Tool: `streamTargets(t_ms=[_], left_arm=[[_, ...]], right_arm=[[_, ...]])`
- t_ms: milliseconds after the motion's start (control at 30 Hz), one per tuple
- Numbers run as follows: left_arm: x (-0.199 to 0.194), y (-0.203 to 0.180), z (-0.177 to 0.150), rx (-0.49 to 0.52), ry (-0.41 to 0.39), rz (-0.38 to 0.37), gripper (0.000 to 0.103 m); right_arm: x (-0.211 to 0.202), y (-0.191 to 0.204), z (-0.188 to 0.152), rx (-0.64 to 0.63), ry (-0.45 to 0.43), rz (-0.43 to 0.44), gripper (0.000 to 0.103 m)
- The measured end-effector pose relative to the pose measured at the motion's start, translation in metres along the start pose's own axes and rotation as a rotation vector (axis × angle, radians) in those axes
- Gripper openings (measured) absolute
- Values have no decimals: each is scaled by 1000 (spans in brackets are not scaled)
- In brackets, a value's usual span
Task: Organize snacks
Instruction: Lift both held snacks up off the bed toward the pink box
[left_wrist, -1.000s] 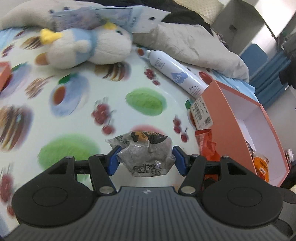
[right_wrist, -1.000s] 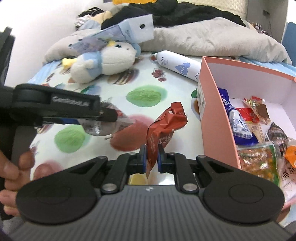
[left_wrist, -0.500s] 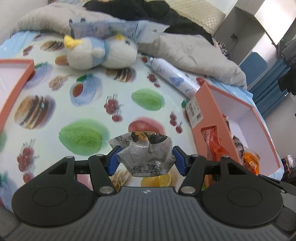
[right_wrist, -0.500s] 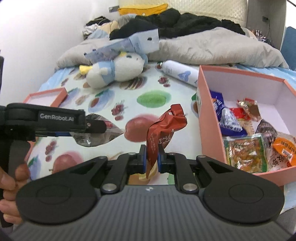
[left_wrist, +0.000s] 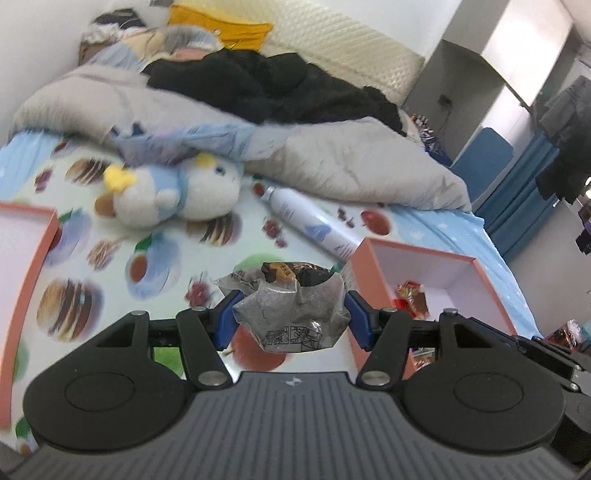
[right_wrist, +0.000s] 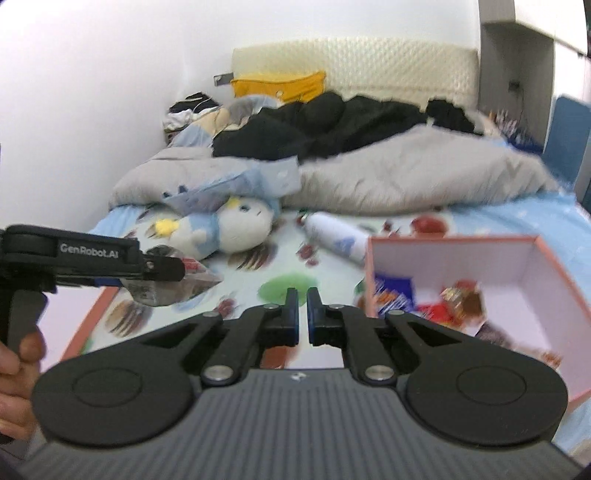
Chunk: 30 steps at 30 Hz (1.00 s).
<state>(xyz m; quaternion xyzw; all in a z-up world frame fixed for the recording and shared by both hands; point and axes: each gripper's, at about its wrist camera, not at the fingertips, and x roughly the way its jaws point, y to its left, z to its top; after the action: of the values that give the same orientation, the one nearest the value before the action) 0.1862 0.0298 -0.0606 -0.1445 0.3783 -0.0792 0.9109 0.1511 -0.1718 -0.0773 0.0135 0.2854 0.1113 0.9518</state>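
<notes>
Left wrist view, nearest: the left gripper (left_wrist: 291, 314) clamps a crumpled grey-and-clear plastic snack packet (left_wrist: 290, 308) crosswise between its blue pads, long axis running pad to pad, dark printed end pointing away. Right wrist view: the right gripper (right_wrist: 303, 308) is closed on nothing. Beyond lie the open salmon-pink cardboard box (right_wrist: 546, 269) holding wrapped snacks, a white spray can (right_wrist: 334, 234) and a blue-white plush toy (right_wrist: 229, 227).

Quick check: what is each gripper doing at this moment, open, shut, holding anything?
Left gripper: shut on the crumpled clear snack packet.
Right gripper: shut, nothing between its fingers.
</notes>
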Motion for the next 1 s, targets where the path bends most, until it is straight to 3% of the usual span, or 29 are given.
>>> streamTargets(t_ms=[300, 467, 600, 667, 700, 733, 1000], left_arm=[[12, -33, 7, 55, 12, -39, 65], [27, -23, -7, 40, 55, -21, 65], [36, -2, -24, 6, 91, 13, 65], [37, 10, -32, -14, 105, 30, 65], [37, 16, -37, -24, 111, 42, 65], [37, 22, -41, -33, 117, 52, 65], [34, 57, -73, -92, 156, 106, 66]], right_arm=[[15, -41, -5, 104, 47, 4, 3], [30, -39, -36, 109, 102, 67, 6], [49, -17, -68, 88, 198, 139, 8], [58, -4, -85, 63, 238, 179, 22], [60, 2, -92, 53, 247, 193, 46], [63, 7, -99, 41, 253, 203, 59], [88, 36, -129, -73, 304, 222, 56]])
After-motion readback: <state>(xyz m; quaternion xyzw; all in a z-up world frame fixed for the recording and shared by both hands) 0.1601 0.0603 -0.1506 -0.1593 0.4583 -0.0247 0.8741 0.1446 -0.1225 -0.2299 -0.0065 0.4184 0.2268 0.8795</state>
